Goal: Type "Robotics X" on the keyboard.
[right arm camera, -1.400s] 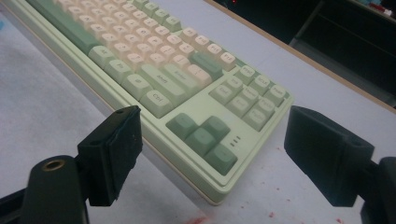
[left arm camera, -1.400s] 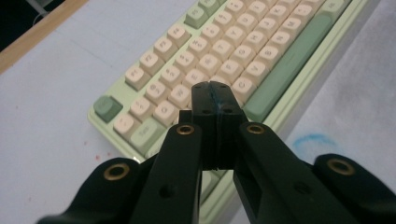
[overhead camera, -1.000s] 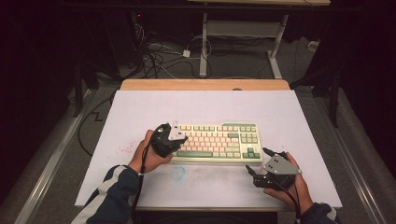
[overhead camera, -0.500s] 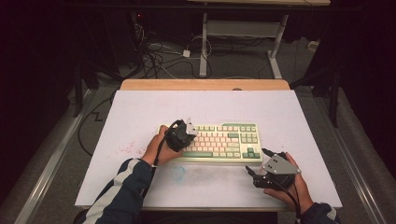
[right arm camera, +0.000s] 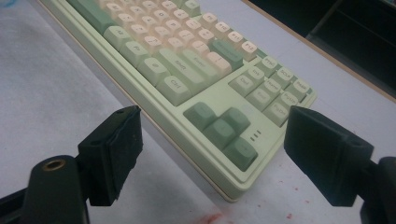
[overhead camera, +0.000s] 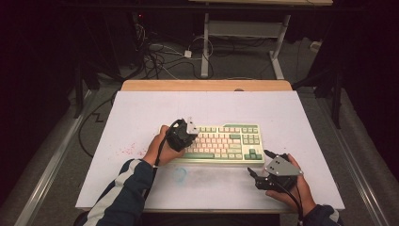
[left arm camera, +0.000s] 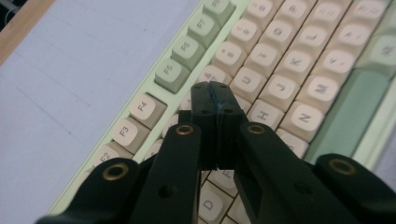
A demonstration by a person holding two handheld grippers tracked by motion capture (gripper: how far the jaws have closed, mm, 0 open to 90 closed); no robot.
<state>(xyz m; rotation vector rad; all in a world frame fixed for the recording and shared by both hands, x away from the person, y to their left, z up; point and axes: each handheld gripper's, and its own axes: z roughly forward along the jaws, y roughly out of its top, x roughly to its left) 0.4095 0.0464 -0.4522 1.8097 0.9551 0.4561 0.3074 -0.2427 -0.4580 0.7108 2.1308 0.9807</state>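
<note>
- Tongs on the left (left arm camera: 215,95) are clenched, the two black jaws pressed flat together with nothing between them, their tips poised over the letter keys of the keyboard (left arm camera: 299,88); whether they touch a key cannot be told.
- Seen from above, the left tongs (overhead camera: 188,127) sit over the keyboard's (overhead camera: 226,143) left end, held by the left hand (overhead camera: 160,148) that rests at that end.
- Right tongs (right arm camera: 210,154) are released, jaws spread wide and empty, with the keyboard's (right arm camera: 187,88) arrow-key corner showing between them.
- From above, the right tongs (overhead camera: 259,167) lie just off the keyboard's near right corner, apart from it, gripped by the right hand (overhead camera: 291,186), with a grey three-cornered plate on top.
- Keyboard: pale green case, cream letter keys, darker green modifier and arrow keys; it lies flat near the middle of the white tabletop (overhead camera: 141,113).
- Faint red specks (overhead camera: 127,151) mark the tabletop to the keyboard's left, and a pale bluish smudge (overhead camera: 179,174) sits nearer the person than the keyboard's left end.
- Red flecks (right arm camera: 212,218) also show on the tabletop just by the keyboard's arrow-key corner in the right gripper view.
- Beyond the keyboard, a wooden strip (overhead camera: 207,85) edges the far side of the tabletop.
- Farther beyond, cables (overhead camera: 160,56) lie on the dark floor.
</note>
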